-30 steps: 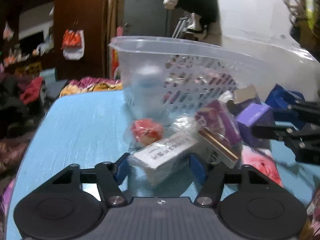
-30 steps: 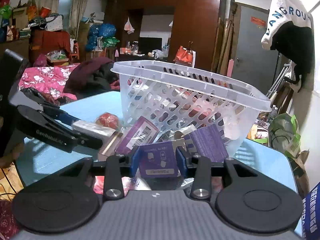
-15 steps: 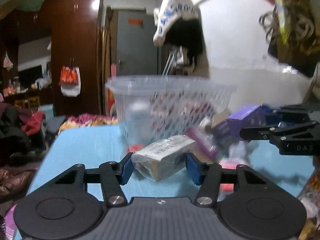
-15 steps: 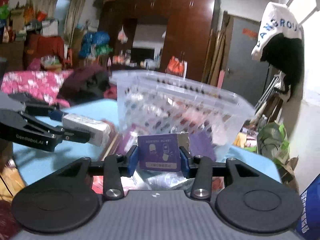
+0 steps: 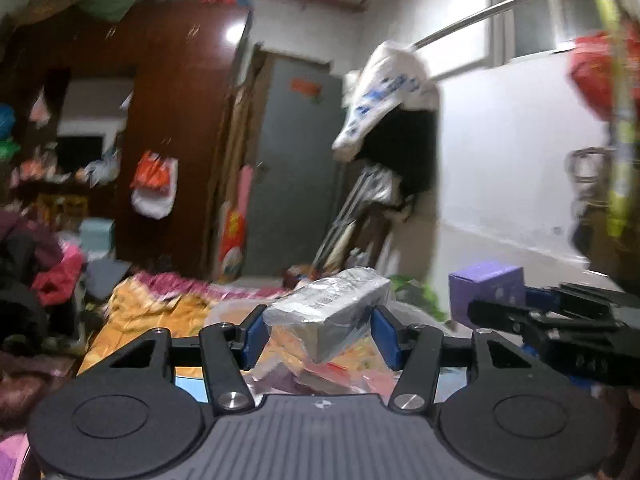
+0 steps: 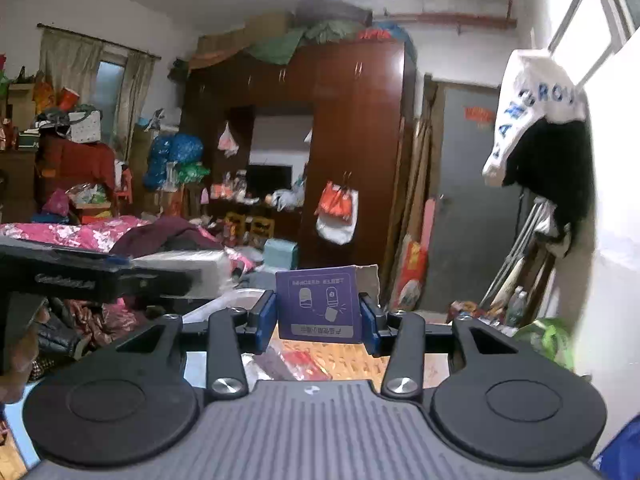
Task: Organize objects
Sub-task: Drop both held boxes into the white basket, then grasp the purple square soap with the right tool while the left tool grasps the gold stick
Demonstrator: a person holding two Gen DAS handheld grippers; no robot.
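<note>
My left gripper point(image 5: 320, 334) is shut on a white box wrapped in clear plastic point(image 5: 330, 312) and holds it high in the air. My right gripper point(image 6: 319, 322) is shut on a small purple box point(image 6: 319, 304), also raised. In the left wrist view the right gripper point(image 5: 560, 324) shows at the right with the purple box point(image 5: 486, 290). In the right wrist view the left gripper point(image 6: 80, 278) shows at the left with the white box point(image 6: 188, 268). The clear plastic basket rim point(image 5: 224, 310) lies just below both, with mixed packets inside.
A dark wooden wardrobe point(image 6: 340, 140) and grey door point(image 6: 472, 200) stand behind. Clothes hang on the white wall point(image 6: 536, 128) to the right. A bed with pink bedding point(image 6: 80, 234) is at the left. The blue table point(image 6: 196, 364) shows under the grippers.
Both grippers have lifted their boxes from table level to above the basket rim. The basket has dropped to the bottom of both views.
</note>
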